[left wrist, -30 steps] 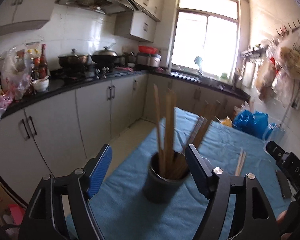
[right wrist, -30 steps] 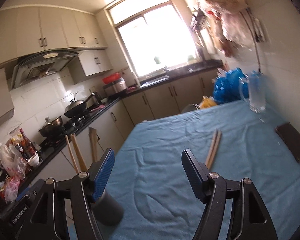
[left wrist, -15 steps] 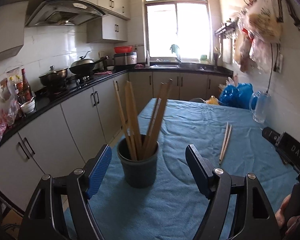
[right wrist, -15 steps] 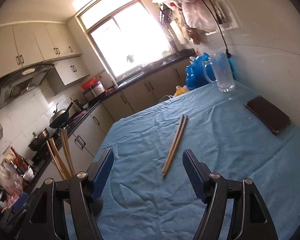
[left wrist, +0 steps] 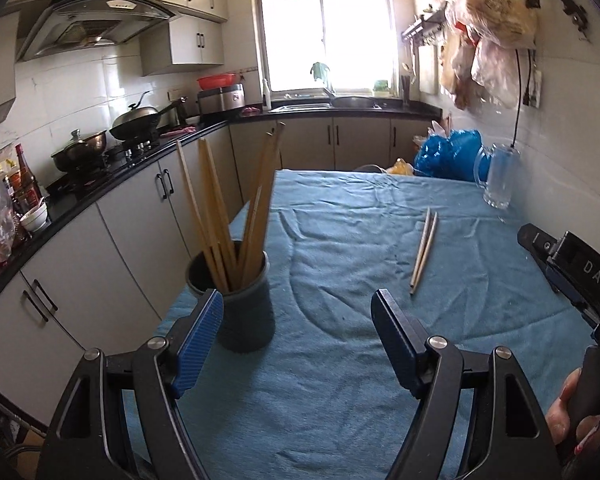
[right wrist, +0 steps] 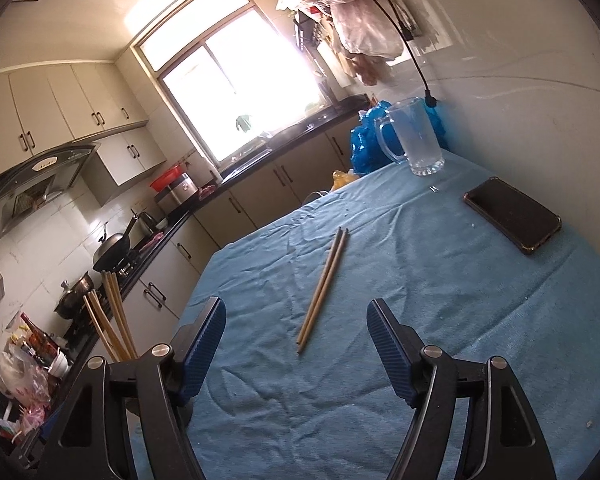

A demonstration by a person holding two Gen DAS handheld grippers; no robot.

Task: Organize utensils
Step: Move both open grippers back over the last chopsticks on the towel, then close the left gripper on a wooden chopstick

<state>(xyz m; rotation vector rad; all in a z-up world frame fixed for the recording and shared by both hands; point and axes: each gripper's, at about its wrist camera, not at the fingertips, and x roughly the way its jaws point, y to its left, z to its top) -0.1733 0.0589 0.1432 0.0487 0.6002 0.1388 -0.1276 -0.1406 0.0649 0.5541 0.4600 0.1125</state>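
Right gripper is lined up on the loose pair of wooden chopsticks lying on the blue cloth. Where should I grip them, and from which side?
Grip the pair of wooden chopsticks near the middle, coming from above with the jaws straddling both sticks crosswise. They lie flat on the blue cloth, side by side and touching, so one pinch likely takes both.

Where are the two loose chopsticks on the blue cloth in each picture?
Left wrist view: the loose chopsticks lie right of the middle, beyond the open left tool, to the right of the dark cup.
Right wrist view: the loose chopsticks lie in the middle, just ahead of the open right tool.
Shared landmark: the glass mug stands past them, near the wall.
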